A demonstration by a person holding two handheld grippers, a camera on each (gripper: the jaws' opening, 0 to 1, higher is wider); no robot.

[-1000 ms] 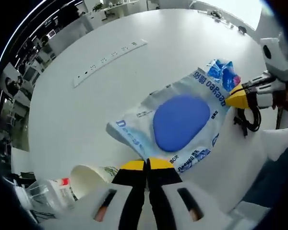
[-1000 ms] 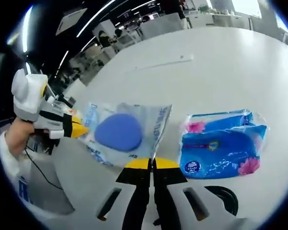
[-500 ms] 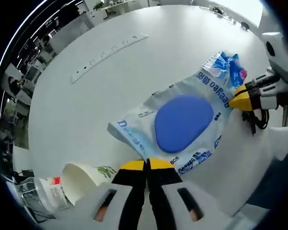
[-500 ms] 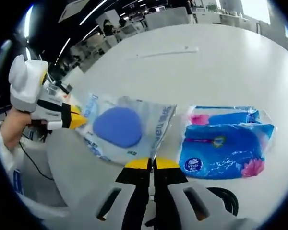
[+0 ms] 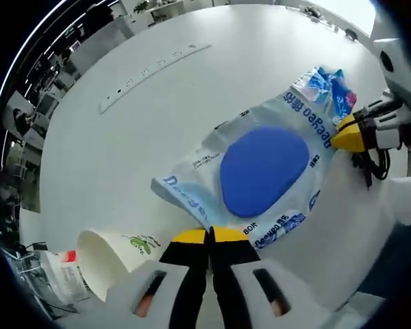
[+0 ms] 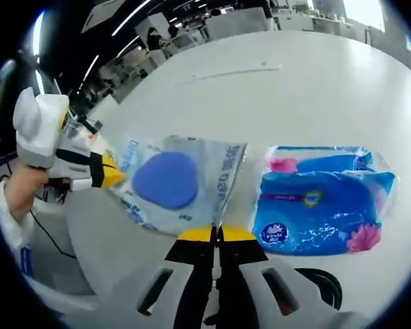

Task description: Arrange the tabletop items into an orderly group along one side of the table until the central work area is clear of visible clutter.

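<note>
While both hand-held grippers pinch the clear bag's [image 5: 260, 171] edges — table [image 5: 192, 96] beyond lies open.

Glossy clear plastic bag [image 5: 260, 171], shiny blue tissue pack [image 6: 322, 205], matt white table [image 5: 157, 123], paper cup [image 5: 113, 253]

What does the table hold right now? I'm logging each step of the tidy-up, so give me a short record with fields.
surface: white table
held item: clear bag with blue pad, gripped at opposite edges by both grippers
left gripper: shut on the bag's edge
right gripper: shut on the bag's other edge
beside bag: blue tissue pack, lying flat
other items: paper cup on its side; white power strip farther off
</note>
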